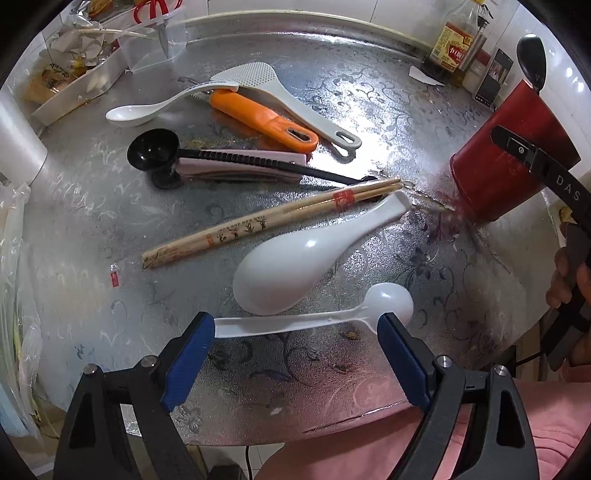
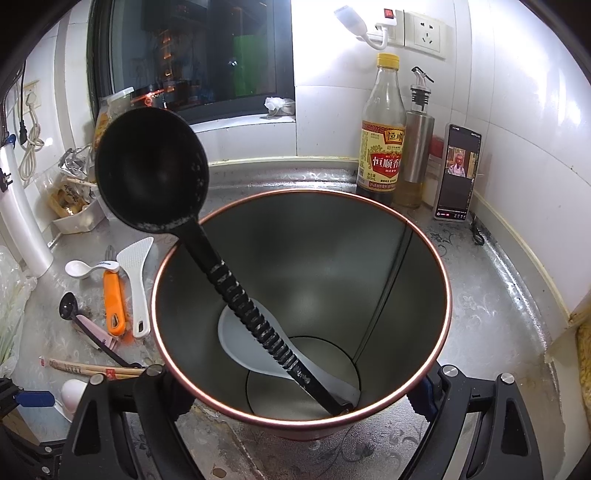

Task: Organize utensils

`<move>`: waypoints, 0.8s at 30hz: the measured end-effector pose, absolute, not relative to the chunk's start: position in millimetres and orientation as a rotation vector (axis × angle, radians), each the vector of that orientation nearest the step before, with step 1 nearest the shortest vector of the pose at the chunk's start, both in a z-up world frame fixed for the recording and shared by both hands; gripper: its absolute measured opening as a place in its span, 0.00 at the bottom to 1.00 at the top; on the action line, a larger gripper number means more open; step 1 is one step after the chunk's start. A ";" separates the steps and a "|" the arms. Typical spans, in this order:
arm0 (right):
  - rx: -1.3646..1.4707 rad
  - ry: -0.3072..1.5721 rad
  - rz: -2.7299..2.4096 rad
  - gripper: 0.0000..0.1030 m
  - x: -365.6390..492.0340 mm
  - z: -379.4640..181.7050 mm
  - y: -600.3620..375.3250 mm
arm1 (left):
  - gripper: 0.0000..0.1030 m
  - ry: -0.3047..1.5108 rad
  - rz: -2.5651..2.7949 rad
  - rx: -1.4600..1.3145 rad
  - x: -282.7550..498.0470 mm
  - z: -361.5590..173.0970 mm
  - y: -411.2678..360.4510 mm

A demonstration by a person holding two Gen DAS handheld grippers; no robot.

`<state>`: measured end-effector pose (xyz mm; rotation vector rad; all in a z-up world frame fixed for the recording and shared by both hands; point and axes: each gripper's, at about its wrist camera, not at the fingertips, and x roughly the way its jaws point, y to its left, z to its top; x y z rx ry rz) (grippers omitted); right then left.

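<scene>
We see first the metal countertop (image 1: 369,92), which carries everything. On it stands the red canister (image 2: 424,258), tilted, with a copper-coloured rim. Our right gripper (image 2: 301,398) holds this canister between its jaws, which press on its two sides; in the left wrist view the same canister (image 1: 509,162) is at the far right with one black finger across it. Inside it we see a black ladle (image 2: 151,166), whose bowl stands out above the rim while the handle goes down to the bottom, and under the handle lies a white rice paddle (image 2: 236,332).

At the back left stands a white tray (image 1: 74,85) with packets, and beside it a clear box (image 1: 155,48) with red-handled scissors (image 1: 159,14). A vinegar bottle (image 2: 382,129), an oil dispenser (image 2: 419,140) and a phone (image 2: 458,173) stand near the wall.

Loose on the counter lie a large white spoon (image 1: 288,273), chopsticks (image 1: 258,225), a perforated paddle (image 1: 273,92), an orange peeler (image 1: 258,118), a black scoop (image 1: 155,151) and a white soup spoon (image 1: 147,110).

Our left gripper (image 1: 295,328) is wide open and holds nothing. A small white ladle (image 1: 332,314) lies on the counter between its blue pads (image 1: 192,354).
</scene>
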<state>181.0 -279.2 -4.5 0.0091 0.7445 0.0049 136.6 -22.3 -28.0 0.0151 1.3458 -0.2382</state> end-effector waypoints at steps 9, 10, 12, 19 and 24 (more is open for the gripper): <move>0.008 0.744 0.005 0.88 181.4 -4.9 -279.0 | 0.87 1.358 -0.230 0.069 127.7 -34.6 -25.9; 0.008 0.745 0.005 0.88 181.6 -5.1 -278.7 | 0.87 1.356 -0.228 0.074 127.9 -35.0 -27.6; 0.008 0.745 0.006 0.88 181.5 -5.5 -278.6 | 0.87 1.355 -0.226 0.089 129.7 -35.6 -33.1; 0.005 0.744 0.006 0.88 181.7 -5.4 -277.5 | 0.87 1.334 -0.194 0.140 143.5 -36.6 -49.9; 0.003 0.745 0.007 0.88 181.5 -5.6 -276.7 | 0.87 1.316 -0.163 0.137 159.8 -35.5 -50.3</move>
